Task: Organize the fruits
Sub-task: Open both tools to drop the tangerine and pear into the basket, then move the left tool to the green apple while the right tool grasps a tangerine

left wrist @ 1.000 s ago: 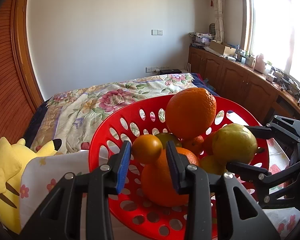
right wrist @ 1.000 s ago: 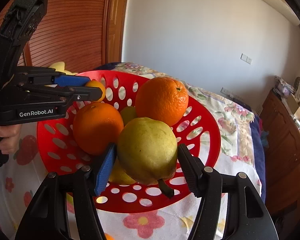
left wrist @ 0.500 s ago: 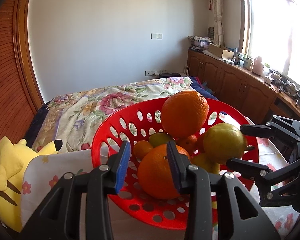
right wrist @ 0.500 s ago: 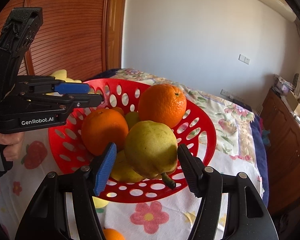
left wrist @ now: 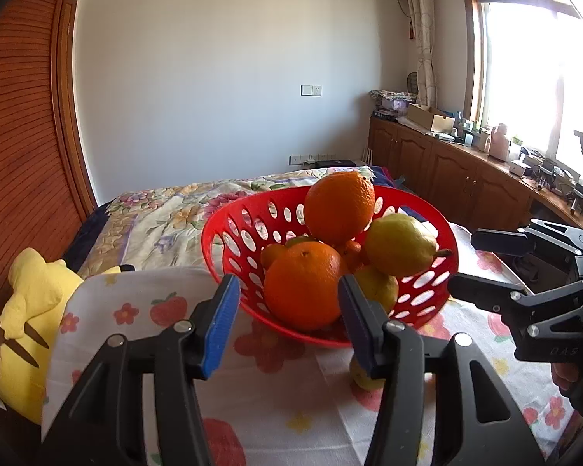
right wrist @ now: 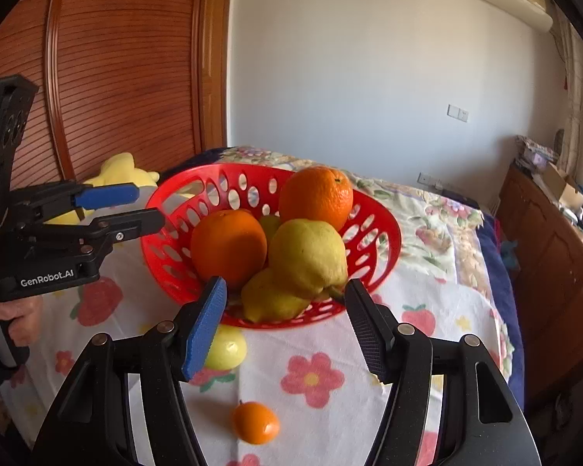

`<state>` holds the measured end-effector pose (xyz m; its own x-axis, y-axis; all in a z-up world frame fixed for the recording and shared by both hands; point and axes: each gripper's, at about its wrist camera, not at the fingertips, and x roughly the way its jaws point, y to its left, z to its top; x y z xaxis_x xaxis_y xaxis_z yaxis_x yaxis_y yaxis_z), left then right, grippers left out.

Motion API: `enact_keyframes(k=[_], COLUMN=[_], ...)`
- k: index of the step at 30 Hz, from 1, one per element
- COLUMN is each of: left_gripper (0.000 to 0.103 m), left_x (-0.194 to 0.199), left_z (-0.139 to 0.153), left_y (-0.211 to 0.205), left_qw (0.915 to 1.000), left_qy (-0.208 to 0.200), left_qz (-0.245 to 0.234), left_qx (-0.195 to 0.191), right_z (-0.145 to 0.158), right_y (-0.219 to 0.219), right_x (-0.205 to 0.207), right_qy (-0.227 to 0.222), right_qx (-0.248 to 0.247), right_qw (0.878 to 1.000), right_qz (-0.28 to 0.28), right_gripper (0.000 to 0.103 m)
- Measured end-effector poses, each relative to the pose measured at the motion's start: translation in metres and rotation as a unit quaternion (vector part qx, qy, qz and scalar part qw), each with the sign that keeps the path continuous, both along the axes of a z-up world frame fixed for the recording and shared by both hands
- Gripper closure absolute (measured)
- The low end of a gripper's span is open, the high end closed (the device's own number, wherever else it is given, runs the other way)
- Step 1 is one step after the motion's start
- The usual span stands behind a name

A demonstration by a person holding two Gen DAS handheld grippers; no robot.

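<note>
While most fruit sits piled in red basket [right wrist: 384,229], we note two pieces loose on surface [right wrist: 330,349]: small orange [right wrist: 255,422] and yellow fruit [right wrist: 225,347], latter just beside basket's near edge. Small orange lies directly below right claw [right wrist: 285,328], between its fingers in view; roundish, no long axis. Right claw wide, empty, nearer. Left claw [left wrist: 287,322] wide, empty, facing basket.

The basket [right wrist: 373,213] is glossy red perforated plastic; the oranges [right wrist: 229,246] show a dimpled, slightly shiny peel. The tablecloth [right wrist: 419,345] is matt printed cloth. Both grippers [left wrist: 287,320] are matt black plastic with ribbed pads [right wrist: 204,328], and the wardrobe [right wrist: 124,73] is slatted varnished wood.
</note>
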<state>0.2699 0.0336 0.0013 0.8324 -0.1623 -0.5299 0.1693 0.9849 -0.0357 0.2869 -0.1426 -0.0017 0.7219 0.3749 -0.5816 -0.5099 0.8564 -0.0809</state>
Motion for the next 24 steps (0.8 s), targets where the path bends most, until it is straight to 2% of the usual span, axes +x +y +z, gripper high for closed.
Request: enact_keyframes(k=[10,19,21,24], left_gripper=[0.048,0.046,0.045,0.038], left_x=[-0.022,-0.038,-0.040,-0.042], left_z=[-0.025,-0.042,-0.044,-0.049], left_y=[0.001,-0.013,-0.016,-0.020], left_qw=[0.9998,0.9998,0.9998,0.9997], left_qy=[0.014,0.014,0.013,0.013], left_qz=[0.013,-0.010,-0.013,-0.016], left_qx=[-0.007,-0.009,-0.012,-0.015], right_z=[-0.003,-0.029,-0.036,-0.045], right_y=[-0.015,-0.028,-0.028,-0.026], right_x=[-0.030,-0.042,-0.043,-0.042], right_qy=[0.014,0.054,0.063,0.073], right_qx=[0.012,0.029,0.031,0.029], right_qw=[0.999,0.997,0.996,0.996], right_qz=[-0.029,-0.047,-0.048,-0.049], right_gripper=[0.039,0.044,0.045,0.046])
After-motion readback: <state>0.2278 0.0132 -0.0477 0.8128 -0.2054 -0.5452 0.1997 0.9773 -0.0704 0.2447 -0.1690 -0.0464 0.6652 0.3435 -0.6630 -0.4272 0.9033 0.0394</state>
